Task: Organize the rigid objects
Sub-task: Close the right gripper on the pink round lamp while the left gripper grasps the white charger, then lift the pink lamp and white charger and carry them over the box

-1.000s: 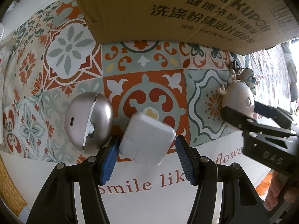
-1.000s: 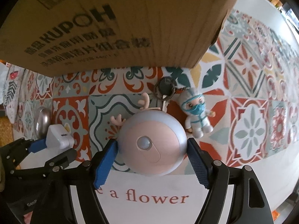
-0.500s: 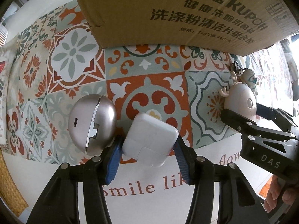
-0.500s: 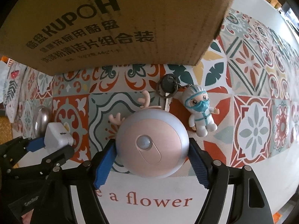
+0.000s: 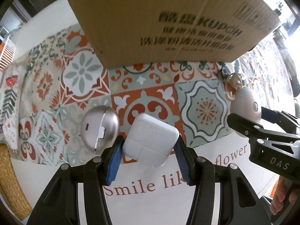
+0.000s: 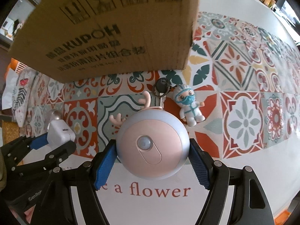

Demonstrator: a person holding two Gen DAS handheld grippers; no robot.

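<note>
My left gripper (image 5: 149, 148) is shut on a white square power adapter (image 5: 151, 139) and holds it above the patterned cloth. A silver egg-shaped case (image 5: 99, 128) lies just to its left. My right gripper (image 6: 151, 154) is shut on a round pink night light with antlers (image 6: 152, 145); it also shows in the left wrist view (image 5: 247, 112). A keychain with a small masked figurine (image 6: 189, 106) lies just beyond it. The adapter also shows at the left of the right wrist view (image 6: 60, 132).
A large cardboard box (image 5: 168, 22) stands close ahead in both views (image 6: 112, 30). The patterned tablecloth (image 6: 243, 112) extends to the right. A white mat with red lettering (image 5: 150, 196) lies under both grippers.
Both grippers have closed onto their objects and risen; the adapter and the night light are lifted off the cloth, and the box front looks farther and lower.
</note>
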